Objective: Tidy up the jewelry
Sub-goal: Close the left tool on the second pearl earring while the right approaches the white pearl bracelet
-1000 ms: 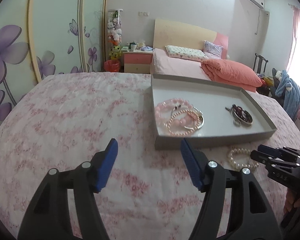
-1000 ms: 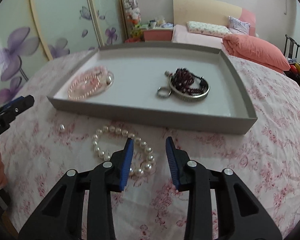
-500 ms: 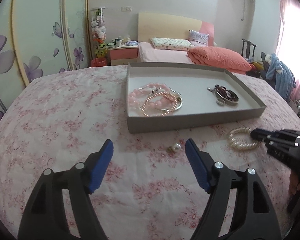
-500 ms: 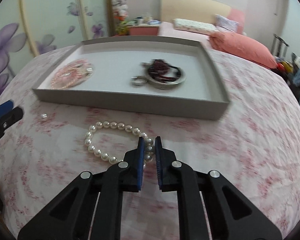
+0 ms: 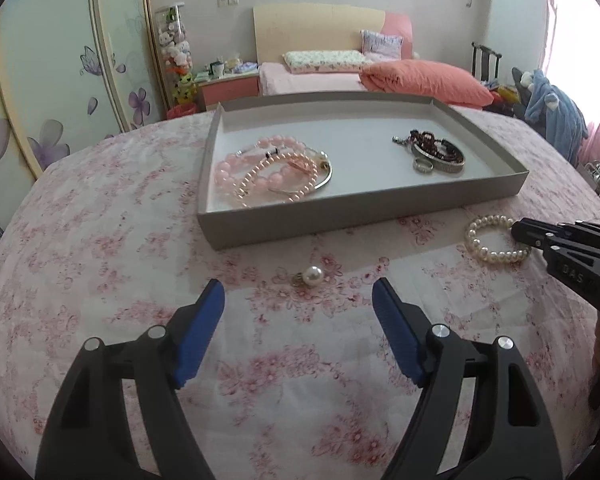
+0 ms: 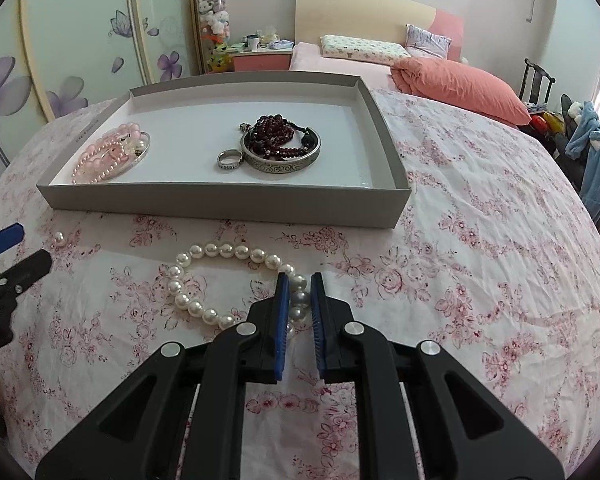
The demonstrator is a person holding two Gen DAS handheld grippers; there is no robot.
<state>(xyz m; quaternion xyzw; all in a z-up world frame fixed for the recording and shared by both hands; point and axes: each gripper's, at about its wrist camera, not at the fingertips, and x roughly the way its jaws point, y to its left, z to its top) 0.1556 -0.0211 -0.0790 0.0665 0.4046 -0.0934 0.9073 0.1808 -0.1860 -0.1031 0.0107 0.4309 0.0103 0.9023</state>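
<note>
A grey tray (image 5: 340,216) (image 6: 220,200) sits on the floral cloth. It holds pink bead bracelets (image 5: 268,174) (image 6: 108,152) on the left, and a dark red bead bracelet (image 6: 276,138), a silver bangle (image 6: 284,162) and a ring (image 6: 229,160) on the right. A white pearl bracelet (image 6: 220,280) (image 5: 496,240) lies in front of the tray. My right gripper (image 6: 299,304) is shut on its right side. A single pearl earring (image 5: 311,276) (image 6: 59,237) lies just ahead of my open, empty left gripper (image 5: 298,300).
The table has a pink floral cloth (image 5: 100,240). Behind it stand a bed with an orange pillow (image 5: 420,80), a nightstand (image 5: 228,88), floral wardrobe doors (image 5: 40,100) and a chair with blue clothing (image 5: 556,108).
My right gripper closed from open onto the pearl bracelet. My left gripper stayed open and moved right and forward, so the pearl earring now lies just ahead of its fingers.
</note>
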